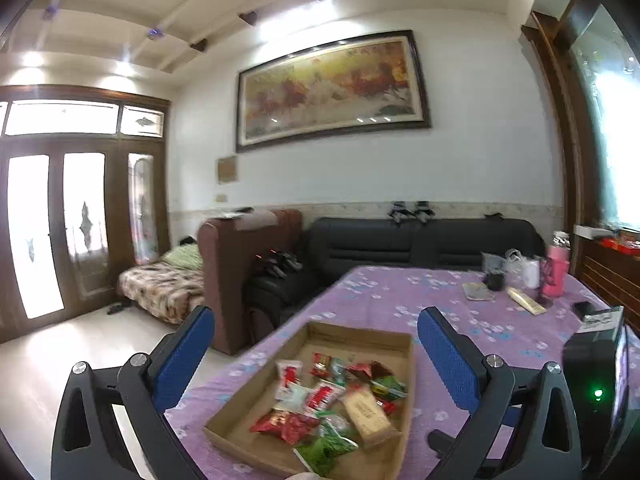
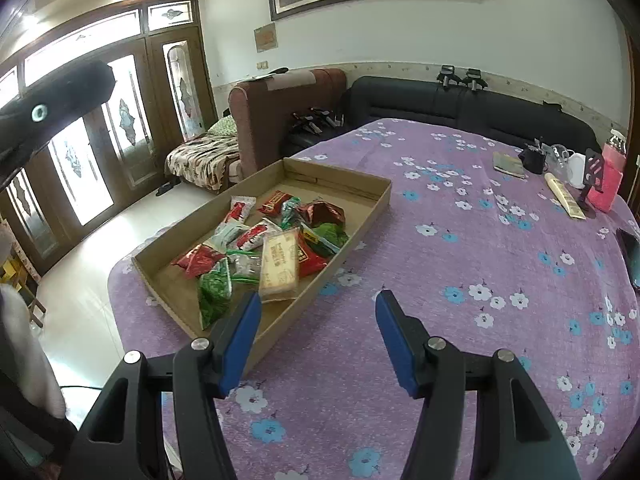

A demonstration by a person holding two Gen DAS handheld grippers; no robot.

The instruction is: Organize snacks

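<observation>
On the purple floral tablecloth [image 2: 460, 248], the cardboard tray [image 2: 362, 216] held a loose heap of snack packets [image 2: 256, 248]. Left gripper [image 1: 316, 344] and right gripper [image 2: 318, 320] hovered spread, empty. Packets looked light, crinkly, slippery; pinching a sealed edge seemed best.

We see our left tool [image 1: 316, 332] as two black plastic arms, each tipped with a blue textured pad [image 1: 182, 354] and fixed by round silver screws [image 1: 138, 359]. Triangular cut-outs pierce the black arms nearer the camera than the screws. Our right tool [image 2: 318, 312] has the same build: black arms, blue pads [image 2: 394, 344], silver screws [image 2: 435, 343] just behind the pads. In the left wrist view, a black body with a small green light [image 1: 598, 393] shows to the right of the left tool's right arm.
</observation>
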